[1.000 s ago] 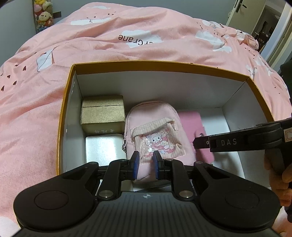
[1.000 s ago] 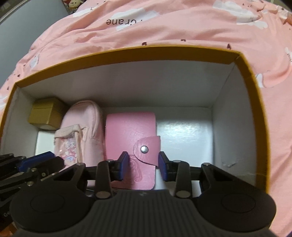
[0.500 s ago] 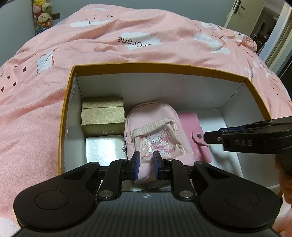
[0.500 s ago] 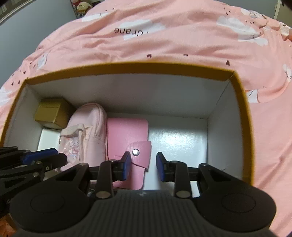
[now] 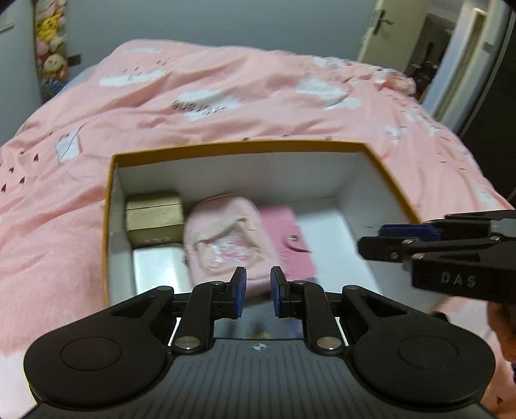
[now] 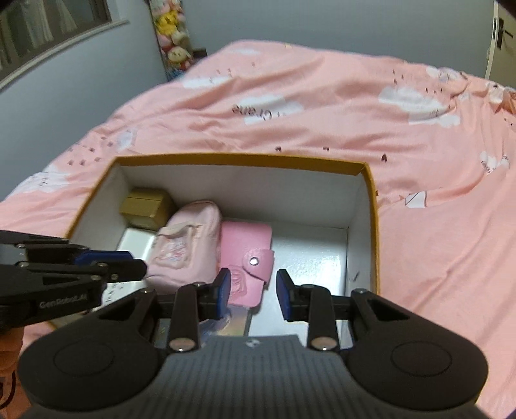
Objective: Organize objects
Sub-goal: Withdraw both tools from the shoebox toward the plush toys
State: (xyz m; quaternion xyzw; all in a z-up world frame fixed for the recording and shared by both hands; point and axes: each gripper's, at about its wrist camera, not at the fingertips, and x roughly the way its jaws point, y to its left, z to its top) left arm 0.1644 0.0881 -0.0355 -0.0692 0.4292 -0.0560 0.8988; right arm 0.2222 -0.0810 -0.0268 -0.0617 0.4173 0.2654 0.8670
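A: Objects are being kept inside the open box [image 6: 371, 206], which is lying on the bed [image 6: 322, 106]. Four things are being seen in it.

B: Which ones, and how are they being placed?

A: A gold box [image 5: 154, 216] is sitting in the far left corner. A white box [image 5: 158, 267] is lying just in front of it, touching it. A pink mini backpack [image 6: 187, 245] is lying beside both of them. A pink wallet [image 6: 246, 254] with a snap flap is lying flat just to the right of the backpack, touching it. The right part of the box floor is being left bare.

B: How are the fingers being held?

A: On the left gripper [image 5: 258, 291] the fingers are being held at their narrowest gap, and nothing is being clamped between them. On the right gripper [image 6: 253, 294] the fingers are being held a little wider apart, and they are also holding nothing. Both grippers are being held above the near edge of the box, apart from the things in it.

B: Is something else being seen?

A: The pink cover of the bed is printed with white clouds. Plush toys [image 6: 172, 35] are being stacked against the grey wall, beyond the bed. A door [image 5: 379, 30] is standing at the far right. The pictures are a bit blurred.
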